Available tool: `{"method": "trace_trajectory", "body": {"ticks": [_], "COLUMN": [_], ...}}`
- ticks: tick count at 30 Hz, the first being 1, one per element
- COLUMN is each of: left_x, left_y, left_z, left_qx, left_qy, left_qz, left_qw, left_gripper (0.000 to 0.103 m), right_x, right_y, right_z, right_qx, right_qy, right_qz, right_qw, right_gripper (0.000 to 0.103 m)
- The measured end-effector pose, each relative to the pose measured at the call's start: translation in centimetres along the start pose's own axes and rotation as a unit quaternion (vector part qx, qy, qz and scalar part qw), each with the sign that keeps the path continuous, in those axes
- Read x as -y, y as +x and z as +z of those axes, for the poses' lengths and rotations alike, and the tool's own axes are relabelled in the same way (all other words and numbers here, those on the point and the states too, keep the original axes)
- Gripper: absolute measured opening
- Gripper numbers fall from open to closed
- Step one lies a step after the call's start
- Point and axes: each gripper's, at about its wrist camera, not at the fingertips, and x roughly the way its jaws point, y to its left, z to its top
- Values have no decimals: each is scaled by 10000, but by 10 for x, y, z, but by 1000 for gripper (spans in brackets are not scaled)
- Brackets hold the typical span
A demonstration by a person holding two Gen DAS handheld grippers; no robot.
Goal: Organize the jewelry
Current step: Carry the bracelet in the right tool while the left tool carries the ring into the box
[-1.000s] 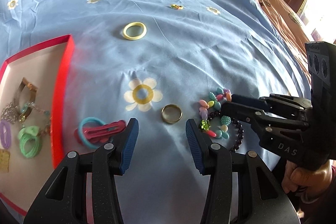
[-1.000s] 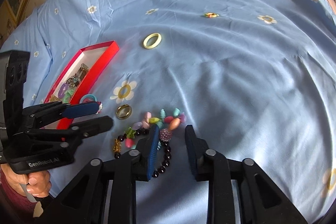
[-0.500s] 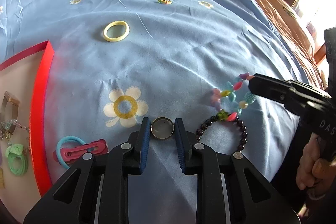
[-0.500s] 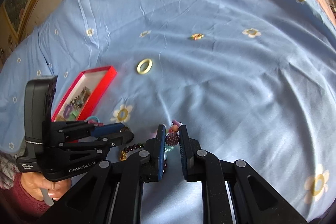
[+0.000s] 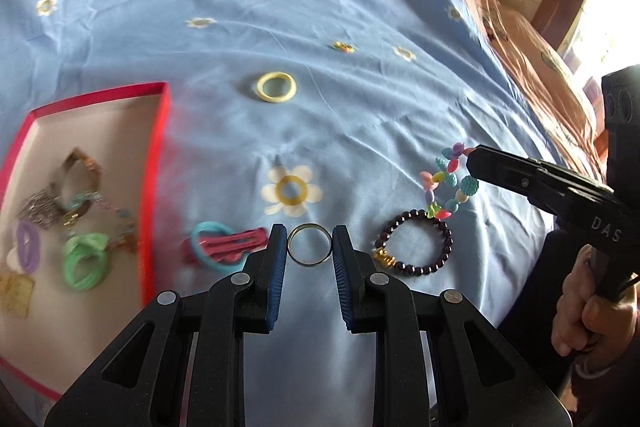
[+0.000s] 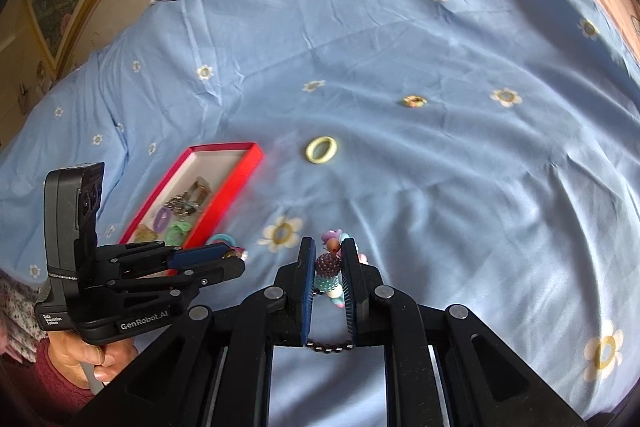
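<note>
Left gripper (image 5: 310,251) clamped on gold ring (image 5: 310,245); right gripper (image 6: 328,263) clamped on pastel bead bracelet (image 6: 328,267), both right of red box (image 5: 154,163).

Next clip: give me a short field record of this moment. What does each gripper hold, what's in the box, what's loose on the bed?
left gripper: shut on gold ring
right gripper: shut on colourful bead bracelet
red box: holds hair ties, chains, a clasp piece
loose on blue sheet: dark bead bracelet, yellow ring, pink hair clip with teal hair tie, small multicoloured ring

Box (image 5: 158,163) left of hoop (image 5: 276,93); bracelet (image 5: 414,243) right.
</note>
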Motion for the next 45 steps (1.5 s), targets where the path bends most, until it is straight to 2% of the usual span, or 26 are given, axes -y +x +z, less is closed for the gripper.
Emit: {"method": "trace_trajectory", "body": {"ticks": [22,36,45], "left_x": [-84,-132,-161], "left_y": [-70,-93,-96], "left_z": [-46,-67,-79], "left_qx": [463,577,507], "left_qy": [-961,-1423,-1654], "left_qz": [533,859,1067], "left_qw": [9929,9844,9791], "left_gripper": [21,21,21], "right_x": [-102,-167,-200], "right_y": [29,59,89], "right_z": [3,4,3], "right_qx": [-250,-493,-739], "right_qy": [-739,-1188,-1364], "right_qz": [817,1317,1610], "right_qw": [9936,9829,9747], "right_gripper": [13,13,13]}}
